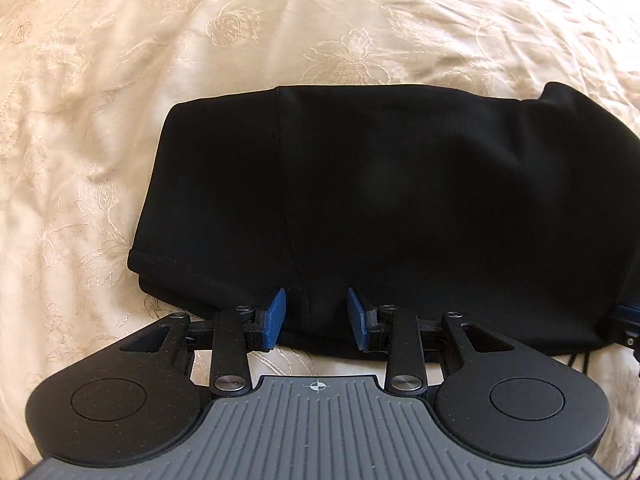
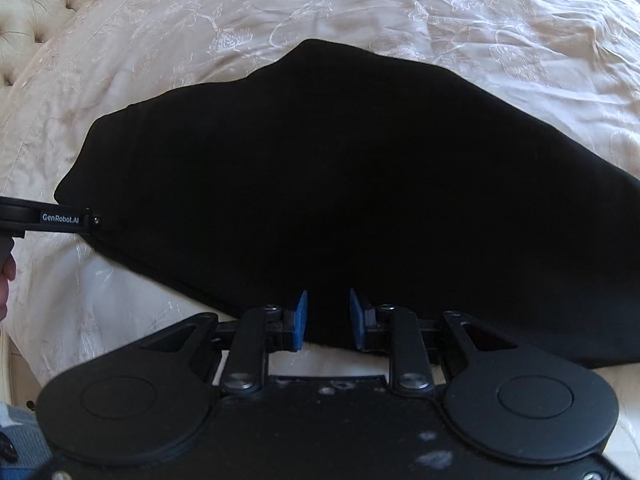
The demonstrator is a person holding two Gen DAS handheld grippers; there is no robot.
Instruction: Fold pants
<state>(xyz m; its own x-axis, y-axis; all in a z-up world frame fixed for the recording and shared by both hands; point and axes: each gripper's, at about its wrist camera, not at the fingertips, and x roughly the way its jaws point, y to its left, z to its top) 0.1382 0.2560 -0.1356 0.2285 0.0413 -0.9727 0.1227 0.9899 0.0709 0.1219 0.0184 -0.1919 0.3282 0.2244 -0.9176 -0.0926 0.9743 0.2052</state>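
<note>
Black pants [image 1: 400, 184] lie folded into a compact block on a cream embroidered bedspread [image 1: 120, 80]. My left gripper [image 1: 317, 318] points down over the near edge of the block, toward its left end. Its blue pads [image 1: 276, 318] stand apart, with flat cloth and a seam showing between them and nothing pinched. In the right wrist view the pants [image 2: 320, 184] fill the middle. My right gripper [image 2: 329, 318] hovers at their near edge, jaws apart and not pressing on the cloth. The left gripper's side [image 2: 60, 218] shows at the pants' left end.
The bedspread [image 2: 480, 40] stretches beyond the pants on all sides. A tufted headboard [image 2: 36, 8] stands at the far left. A person's hand [image 2: 6, 280] shows at the left edge. Part of the right gripper [image 1: 626, 320] sits at the pants' right end.
</note>
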